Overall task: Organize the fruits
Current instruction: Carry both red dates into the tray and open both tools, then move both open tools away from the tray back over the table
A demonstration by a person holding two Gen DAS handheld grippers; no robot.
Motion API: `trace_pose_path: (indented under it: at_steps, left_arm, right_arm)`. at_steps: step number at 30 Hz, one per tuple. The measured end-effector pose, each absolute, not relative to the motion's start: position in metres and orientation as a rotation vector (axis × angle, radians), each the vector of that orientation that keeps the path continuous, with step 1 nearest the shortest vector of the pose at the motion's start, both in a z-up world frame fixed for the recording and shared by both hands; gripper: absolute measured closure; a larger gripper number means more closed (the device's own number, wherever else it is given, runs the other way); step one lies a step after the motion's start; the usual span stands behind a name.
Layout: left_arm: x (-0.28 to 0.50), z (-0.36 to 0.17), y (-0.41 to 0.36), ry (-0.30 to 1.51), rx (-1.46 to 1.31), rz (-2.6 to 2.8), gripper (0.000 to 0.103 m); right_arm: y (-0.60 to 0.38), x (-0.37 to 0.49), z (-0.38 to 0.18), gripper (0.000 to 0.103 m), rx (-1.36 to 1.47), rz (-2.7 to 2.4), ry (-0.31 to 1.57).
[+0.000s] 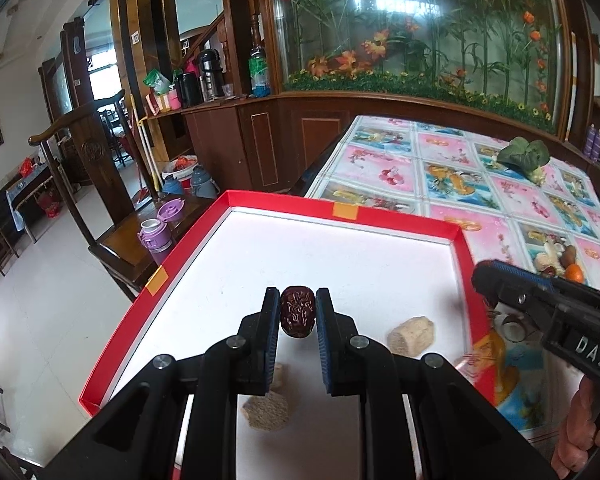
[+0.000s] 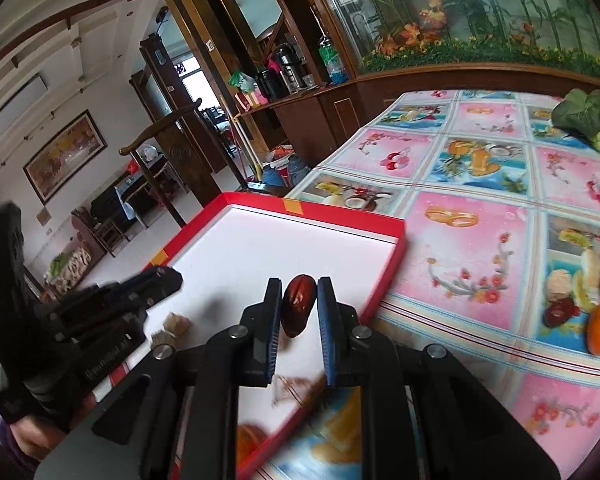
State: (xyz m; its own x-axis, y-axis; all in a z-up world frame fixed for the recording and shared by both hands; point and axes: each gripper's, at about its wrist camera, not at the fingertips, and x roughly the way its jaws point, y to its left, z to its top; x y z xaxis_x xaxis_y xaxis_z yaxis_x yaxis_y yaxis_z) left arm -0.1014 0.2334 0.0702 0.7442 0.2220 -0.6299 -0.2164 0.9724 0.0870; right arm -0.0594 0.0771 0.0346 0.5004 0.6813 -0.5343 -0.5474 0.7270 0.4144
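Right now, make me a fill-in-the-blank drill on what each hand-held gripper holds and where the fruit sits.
1. The left hand-held gripper is shut on a wrinkled dark red ____.
2. Both grippers hang over a white tray with a ____ rim.
3. The right hand-held gripper grips a smooth ____ date.
4. On the tablecloth, right of the tray, lies an ____ fruit beside a loose date.

Missing words: date; red; brown; orange
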Motion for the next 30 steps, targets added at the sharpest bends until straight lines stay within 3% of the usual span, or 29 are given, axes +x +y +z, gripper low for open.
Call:
trace_pose_path:
  at_steps: [14,16,18,20,22,30]
  left_arm:
    - [-0.085,0.05,0.24,0.768,0.077,0.359,0.084]
    - [-0.087,0.054,0.238,0.754,0.085,0.386,0.059]
    - [-0.094,0.063,0.236,0.709,0.068,0.414,0.043]
    - [-0.099,0.073,0.229,0.67,0.068,0.427,0.038]
    - [-0.101,0.079,0.218,0.655,0.074,0.416,0.029]
    - [-0.113,0.09,0.131,0.666,0.171,0.203,0.024]
  right_arm:
    - [0.122,-0.035,0.012,0.081,0.112,0.754,0.875]
    - [0.117,-0.036,0.014,0.081,0.117,0.764,0.879]
    - [0.106,-0.037,0.024,0.078,0.155,0.781,0.847]
    - [0.093,-0.04,0.033,0.063,0.182,0.775,0.808]
    - [0.079,-0.044,0.042,0.056,0.203,0.761,0.77]
    - [-0.019,-0.043,0.061,0.052,0.265,0.597,0.686]
